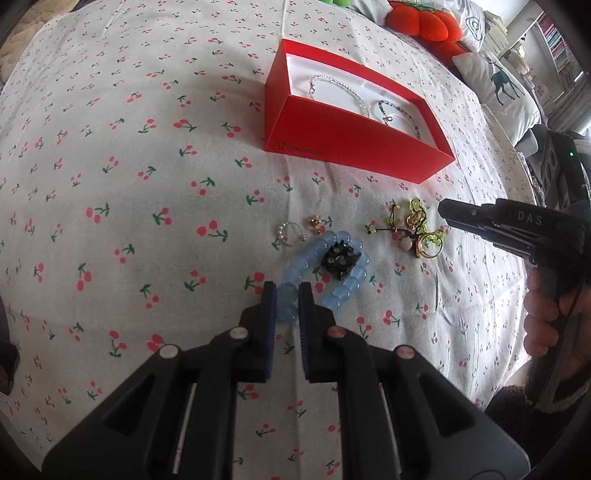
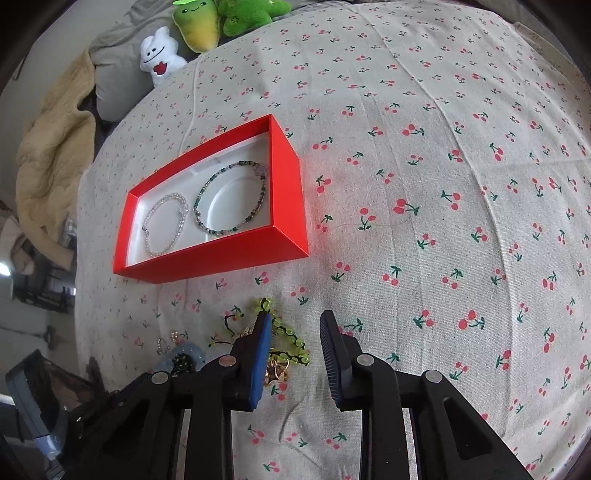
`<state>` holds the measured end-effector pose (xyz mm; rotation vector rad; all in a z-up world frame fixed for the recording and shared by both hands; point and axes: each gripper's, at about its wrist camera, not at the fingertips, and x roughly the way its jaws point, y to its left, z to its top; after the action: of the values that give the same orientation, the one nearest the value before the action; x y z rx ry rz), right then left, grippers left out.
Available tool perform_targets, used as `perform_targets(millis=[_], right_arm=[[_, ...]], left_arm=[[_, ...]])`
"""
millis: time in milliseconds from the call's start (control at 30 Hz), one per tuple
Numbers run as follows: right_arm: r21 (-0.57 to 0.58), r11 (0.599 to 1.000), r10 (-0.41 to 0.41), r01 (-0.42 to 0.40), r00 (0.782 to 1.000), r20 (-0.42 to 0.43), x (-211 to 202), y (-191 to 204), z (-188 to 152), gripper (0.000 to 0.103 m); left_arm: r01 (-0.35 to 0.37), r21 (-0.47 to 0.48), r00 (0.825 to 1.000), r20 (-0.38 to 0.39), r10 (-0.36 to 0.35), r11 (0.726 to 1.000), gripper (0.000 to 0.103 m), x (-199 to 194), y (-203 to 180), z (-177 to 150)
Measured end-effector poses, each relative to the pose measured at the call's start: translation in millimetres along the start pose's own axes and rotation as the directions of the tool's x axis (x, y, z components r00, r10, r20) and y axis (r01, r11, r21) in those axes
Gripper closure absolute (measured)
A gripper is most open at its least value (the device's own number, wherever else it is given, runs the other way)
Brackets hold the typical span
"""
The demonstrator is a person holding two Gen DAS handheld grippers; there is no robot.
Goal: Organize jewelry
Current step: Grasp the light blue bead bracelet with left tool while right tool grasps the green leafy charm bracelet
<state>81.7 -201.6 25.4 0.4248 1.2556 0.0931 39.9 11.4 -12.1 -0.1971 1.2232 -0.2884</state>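
Note:
A red box [image 1: 343, 147] [image 2: 218, 254] lies open on the cherry-print sheet, with a clear bead bracelet [image 1: 343, 90] [image 2: 162, 225] and a dark green bead bracelet [image 1: 402, 114] [image 2: 229, 195] inside. My left gripper [image 1: 287, 295] is shut on the blue bead bracelet [image 1: 325, 269], which lies around a black hair clip [image 1: 340, 260]. A green bead bracelet with gold rings [image 1: 417, 229] [image 2: 284, 339] lies to the right. My right gripper [image 2: 295, 332] is open and empty above it; it shows in the left wrist view [image 1: 509, 229].
A small pearl ring [image 1: 290, 234] and a gold earring [image 1: 316, 223] lie left of the blue bracelet. Plush toys [image 2: 199, 22] and pillows [image 1: 495, 85] line the far edge of the bed. A beige blanket [image 2: 48, 147] lies at the left.

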Motion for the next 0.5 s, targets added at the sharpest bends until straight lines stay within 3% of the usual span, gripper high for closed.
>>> perform_targets(millis=[100, 500], right_arm=[[0.001, 1.0, 0.004, -0.004, 1.0, -0.016, 8, 3, 3, 0.079], [-0.097, 0.99, -0.111, 0.106, 0.992, -0.052, 35, 29, -3, 0.079]], left_arm=[[-0.006, -0.001, 1.0, 0.001, 0.006, 1.0, 0.09, -4, 9, -4], [-0.061, -0.001, 0.998, -0.006, 0.061, 0.998, 0.09, -4, 23, -9]])
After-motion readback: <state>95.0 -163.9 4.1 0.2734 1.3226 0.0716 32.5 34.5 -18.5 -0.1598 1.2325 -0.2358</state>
